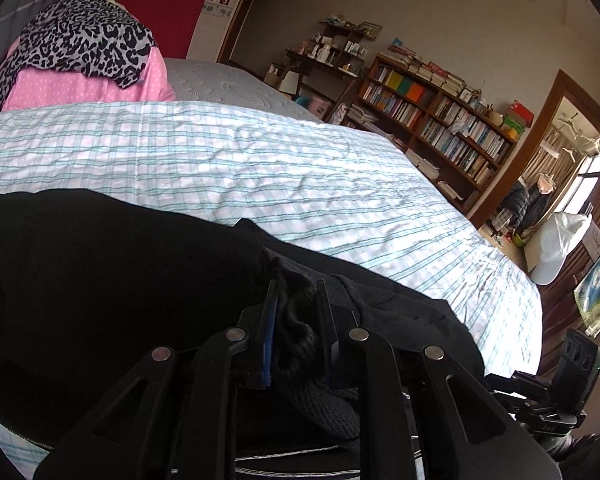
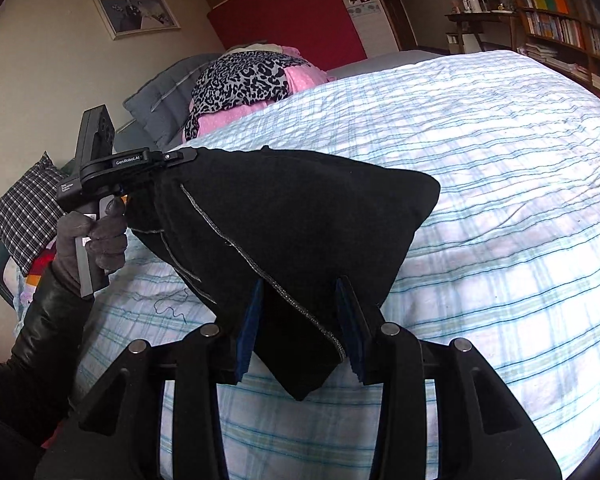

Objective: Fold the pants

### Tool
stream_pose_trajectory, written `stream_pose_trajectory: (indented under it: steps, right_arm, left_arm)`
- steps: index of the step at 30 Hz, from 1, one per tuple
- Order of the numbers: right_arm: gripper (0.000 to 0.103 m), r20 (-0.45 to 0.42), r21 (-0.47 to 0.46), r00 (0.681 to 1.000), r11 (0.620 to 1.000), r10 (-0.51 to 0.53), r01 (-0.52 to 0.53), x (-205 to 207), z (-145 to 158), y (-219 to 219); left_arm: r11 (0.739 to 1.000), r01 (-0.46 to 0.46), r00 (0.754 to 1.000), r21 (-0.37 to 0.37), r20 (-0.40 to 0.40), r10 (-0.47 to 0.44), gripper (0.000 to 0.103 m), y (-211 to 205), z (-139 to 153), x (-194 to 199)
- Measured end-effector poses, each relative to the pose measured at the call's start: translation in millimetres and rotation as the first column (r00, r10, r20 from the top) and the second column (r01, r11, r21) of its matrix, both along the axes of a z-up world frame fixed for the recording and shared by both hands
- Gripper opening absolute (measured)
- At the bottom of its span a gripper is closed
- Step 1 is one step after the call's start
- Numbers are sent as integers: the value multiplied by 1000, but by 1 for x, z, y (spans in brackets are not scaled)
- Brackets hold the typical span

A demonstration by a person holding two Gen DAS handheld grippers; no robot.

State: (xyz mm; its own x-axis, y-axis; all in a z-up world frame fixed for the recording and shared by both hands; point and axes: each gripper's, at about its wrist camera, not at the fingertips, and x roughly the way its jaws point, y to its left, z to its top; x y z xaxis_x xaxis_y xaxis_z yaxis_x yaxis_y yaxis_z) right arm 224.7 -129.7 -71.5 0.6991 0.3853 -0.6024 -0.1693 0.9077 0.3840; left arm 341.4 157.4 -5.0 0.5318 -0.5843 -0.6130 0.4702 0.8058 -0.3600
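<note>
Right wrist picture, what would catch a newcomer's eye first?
The black pants, held up over the striped bedspread between the left gripper and the right gripper. Next, the leopard-print cloth on pink fabric at the bed's far end.

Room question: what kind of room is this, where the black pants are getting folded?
Most likely a bedroom in someone's home. A big bed with a striped cover fills the view, a grey pillow lies at its head, and a bookshelf packed with books stands by the wall.
</note>
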Motion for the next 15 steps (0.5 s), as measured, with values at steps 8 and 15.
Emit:
stream_pose_trajectory:
  steps: [8,15]
  right_arm:
    - [48,-37,-65,999,998,20,-22,7,-6,16]
    - [48,-42,-67,999,997,24,-27,7,-9,18]
  left_arm:
    - [992,-42,999,115,-19,44,21,-2,-51,4]
    - [989,-131,991,71,25,130,52,14,-41,2]
